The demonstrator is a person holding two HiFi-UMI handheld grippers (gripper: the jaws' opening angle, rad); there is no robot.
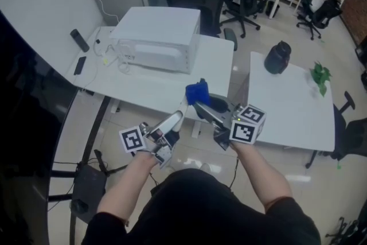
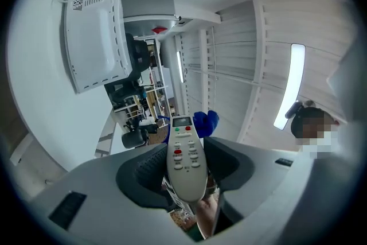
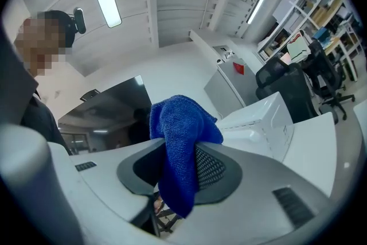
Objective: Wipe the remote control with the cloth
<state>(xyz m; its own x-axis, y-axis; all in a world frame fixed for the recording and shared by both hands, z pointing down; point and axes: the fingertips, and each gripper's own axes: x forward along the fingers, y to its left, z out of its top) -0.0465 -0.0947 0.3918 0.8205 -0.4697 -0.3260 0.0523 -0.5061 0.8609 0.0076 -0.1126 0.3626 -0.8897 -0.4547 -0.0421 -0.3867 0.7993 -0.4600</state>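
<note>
Left gripper (image 1: 174, 121): jaws clamped on the lower body of the remote control (image 2: 186, 158), button face up to its camera, display end poking out past the tips
Right gripper (image 1: 200, 105): pinching the blue cloth (image 3: 180, 146), one fold bunched above the jaws, a tail hanging below
Where: both are held up in the air in front of the person, over the floor, just short of the white table (image 1: 143, 89)
Cloth vs remote: the cloth sits right at the remote's far end; touching or a hair apart, I can't tell
Step in hand: looks like the wipe itself, with the cloth lined up at the top end
Next move: calls for pressing the bunched fold onto the button face and drawing it along, while the left grip holds steady; the part under the jaws would need a regrip
</note>
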